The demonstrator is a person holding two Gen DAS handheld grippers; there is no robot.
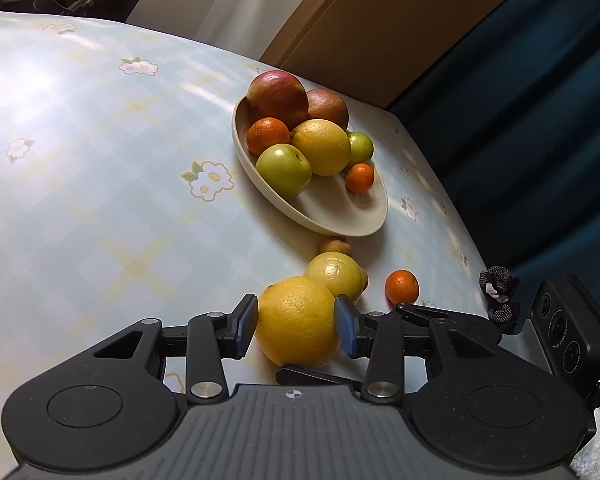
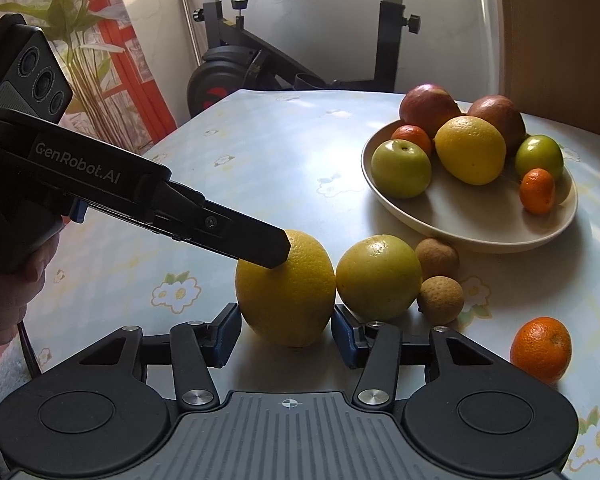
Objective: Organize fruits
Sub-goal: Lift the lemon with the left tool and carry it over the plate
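A large yellow orange [image 1: 296, 320] [image 2: 286, 292] rests on the flowered tablecloth. My left gripper [image 1: 296, 326] has both pads against its sides, shut on it. In the right wrist view the left gripper's fingers [image 2: 260, 242] lie over the orange's top left. My right gripper [image 2: 286, 334] is open, a pad on either side of the same orange's base with small gaps. Beside it lies a yellow-green fruit [image 1: 334, 276] [image 2: 378, 276], two small brown fruits [image 2: 438, 258] [image 2: 440, 300] and a tangerine [image 1: 402, 287] [image 2: 540, 350]. A beige bowl [image 1: 340, 216] [image 2: 480, 224] holds several fruits.
The table's right edge [image 1: 452, 216] drops off toward dark blue fabric [image 1: 540, 120]. A small dark cloth item [image 1: 498, 294] sits at that edge. An exercise bike [image 2: 260, 60] and a plant [image 2: 72, 40] stand beyond the far edge.
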